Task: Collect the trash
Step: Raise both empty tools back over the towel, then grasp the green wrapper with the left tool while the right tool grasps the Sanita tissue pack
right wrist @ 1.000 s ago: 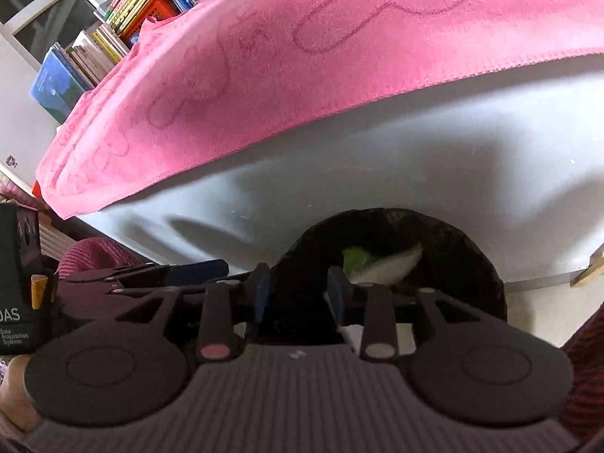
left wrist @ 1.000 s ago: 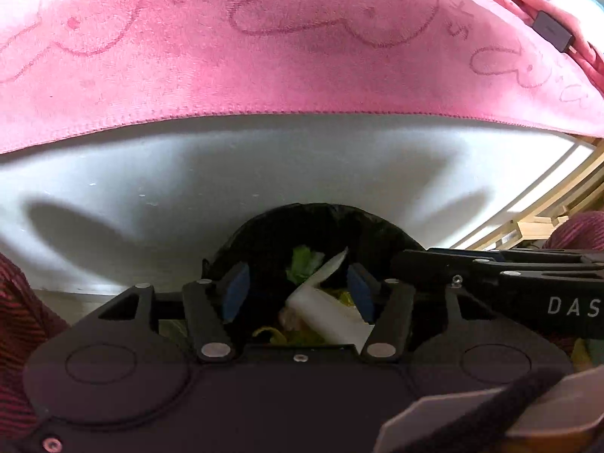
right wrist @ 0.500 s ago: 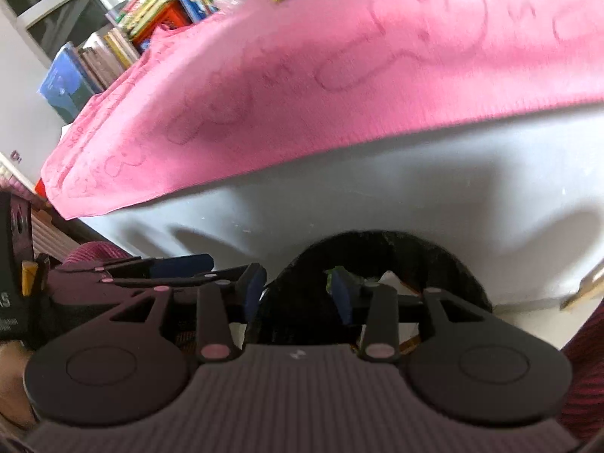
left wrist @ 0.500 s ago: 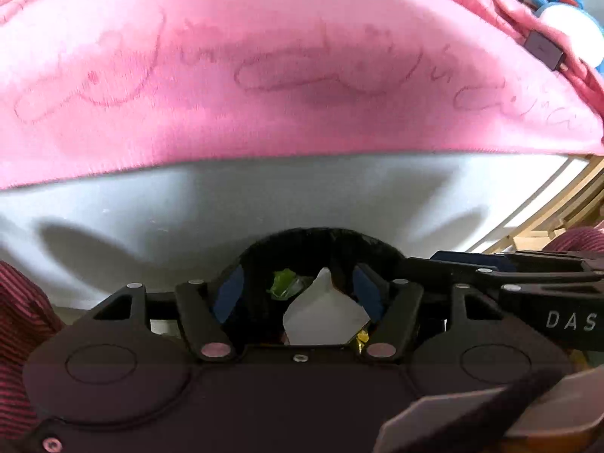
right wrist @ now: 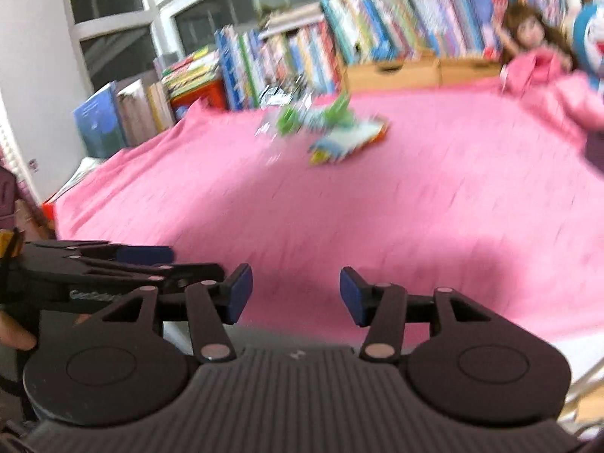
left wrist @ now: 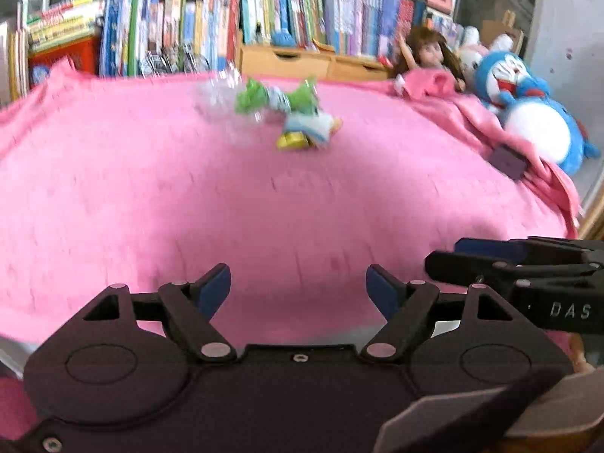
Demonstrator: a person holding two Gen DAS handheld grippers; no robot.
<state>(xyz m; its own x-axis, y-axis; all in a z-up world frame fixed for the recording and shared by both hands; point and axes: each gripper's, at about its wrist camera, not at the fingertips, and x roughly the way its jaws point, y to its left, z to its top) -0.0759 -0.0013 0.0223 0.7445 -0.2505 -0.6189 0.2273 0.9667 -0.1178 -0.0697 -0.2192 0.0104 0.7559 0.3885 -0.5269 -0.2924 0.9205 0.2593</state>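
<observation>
Both views face a worktop draped in a pink cloth (left wrist: 264, 204), with both claws held above its near edge.

**Claw state.** The left claw (left wrist: 298, 287) is open: its blue pads (left wrist: 215, 287) stand well apart with only pink cloth visible between them. The right claw (right wrist: 295, 294) is likewise open and carries nothing. In the left wrist view the right claw appears at the right edge, just beside the left one; the two are level and side by side.

**Location of the trash.** A small cluster of wrappers (left wrist: 292, 120) lies on the cloth toward the far side, roughly centred, well apart from both claws. It comprises crumpled green pieces, a blue-and-white packet and a yellow piece, touching or overlapping. Clear plastic (left wrist: 222, 94) may lie just left of the cluster; motion blur prevents confirmation. The right wrist view shows the same cluster (right wrist: 332, 132), slightly left of centre.

**Non-task items.** A row of books (left wrist: 181, 26), wooden drawers (left wrist: 309, 62), a doll (left wrist: 426, 56) and a blue plush toy (left wrist: 528, 113) occupy the far and right borders. A small dark device (left wrist: 507, 162) rests on the cloth at the right.

**Progress.** The near and middle cloth is clear of litter, so judged from this layout the bulk of collection appears done. The far cluster remains. No bin is visible in either view. The next step is likely a forward reach to the wrappers, probably requiring more than one pick.
</observation>
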